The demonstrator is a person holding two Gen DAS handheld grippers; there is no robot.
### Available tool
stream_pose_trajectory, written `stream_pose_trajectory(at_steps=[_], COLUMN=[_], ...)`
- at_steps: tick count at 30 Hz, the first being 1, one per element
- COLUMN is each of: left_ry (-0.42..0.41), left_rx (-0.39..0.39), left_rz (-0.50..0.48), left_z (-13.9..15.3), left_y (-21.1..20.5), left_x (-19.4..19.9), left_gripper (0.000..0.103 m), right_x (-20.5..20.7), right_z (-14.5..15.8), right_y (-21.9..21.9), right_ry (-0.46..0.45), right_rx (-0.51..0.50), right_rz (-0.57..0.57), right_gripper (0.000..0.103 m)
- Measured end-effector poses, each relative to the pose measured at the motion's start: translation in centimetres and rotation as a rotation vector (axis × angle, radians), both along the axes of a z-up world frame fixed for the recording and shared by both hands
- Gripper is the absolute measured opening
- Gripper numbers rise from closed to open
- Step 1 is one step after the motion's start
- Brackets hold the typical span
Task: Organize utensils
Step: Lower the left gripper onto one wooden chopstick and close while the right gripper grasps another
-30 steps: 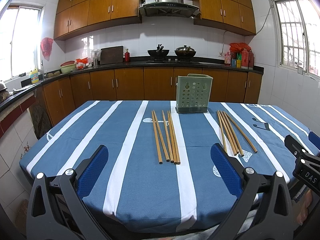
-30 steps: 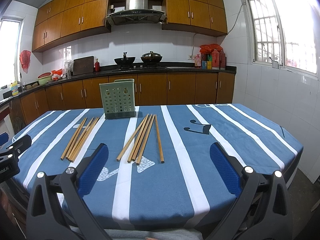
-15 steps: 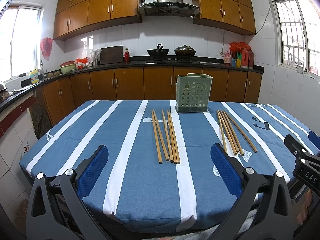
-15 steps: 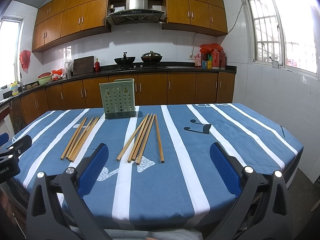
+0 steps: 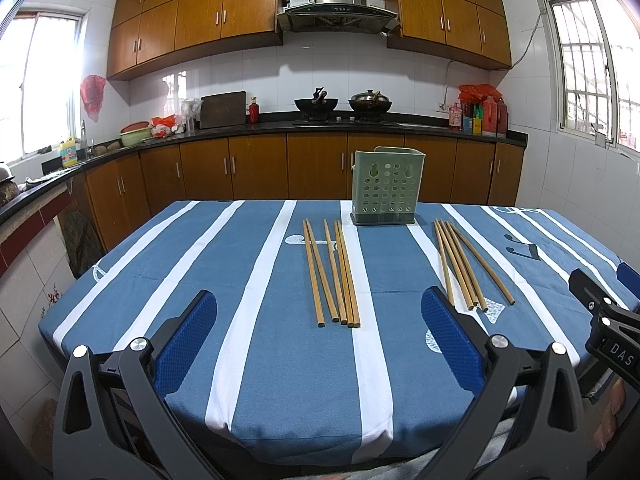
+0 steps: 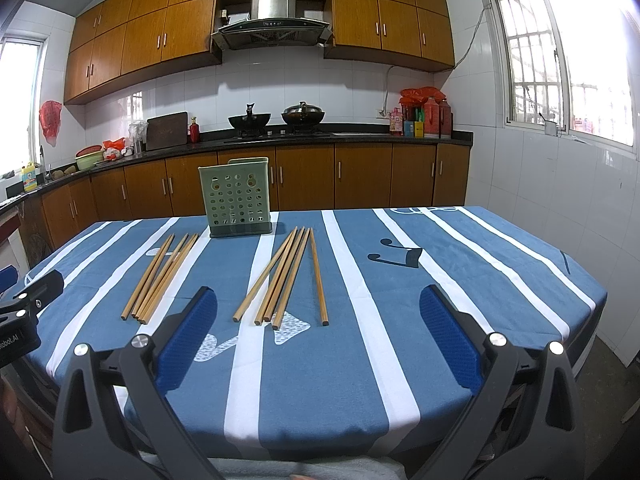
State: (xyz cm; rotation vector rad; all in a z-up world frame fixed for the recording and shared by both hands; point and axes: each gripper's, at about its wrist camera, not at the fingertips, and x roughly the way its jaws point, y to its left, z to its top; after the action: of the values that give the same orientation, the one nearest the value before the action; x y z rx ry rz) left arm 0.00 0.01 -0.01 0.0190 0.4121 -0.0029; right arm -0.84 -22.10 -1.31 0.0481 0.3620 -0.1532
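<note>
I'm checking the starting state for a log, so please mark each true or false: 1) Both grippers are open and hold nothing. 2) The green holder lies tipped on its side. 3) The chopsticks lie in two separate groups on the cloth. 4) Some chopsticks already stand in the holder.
1) True: the left gripper and right gripper have their jaws spread wide, with nothing between them.
2) False: the green holder stands upright at the far side of the tablecloth.
3) True: a left group and a right group lie apart.
4) False: no chopsticks rise above the holder's rim; all those visible lie flat on the cloth.
</note>
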Motion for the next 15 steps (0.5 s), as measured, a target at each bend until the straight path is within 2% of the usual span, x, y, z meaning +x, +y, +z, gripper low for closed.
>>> stream_pose_trajectory(at_steps=[10, 15], left_ry=[0.026, 0.069], left_rx=[0.012, 0.025], left_rz=[0.020, 0.043], left_z=[-0.4, -1.1], left_y=[-0.2, 0.7], left_x=[0.8, 2.2], left_gripper=[0.101, 0.101], right_x=[0.3, 2.2], right_z=[-0.3, -0.2], right_y=[-0.4, -1.2], right_ry=[0.018, 0.056], right_rx=[0.010, 0.036], right_rz=[0.002, 0.007], right_gripper=[0.099, 0.099])
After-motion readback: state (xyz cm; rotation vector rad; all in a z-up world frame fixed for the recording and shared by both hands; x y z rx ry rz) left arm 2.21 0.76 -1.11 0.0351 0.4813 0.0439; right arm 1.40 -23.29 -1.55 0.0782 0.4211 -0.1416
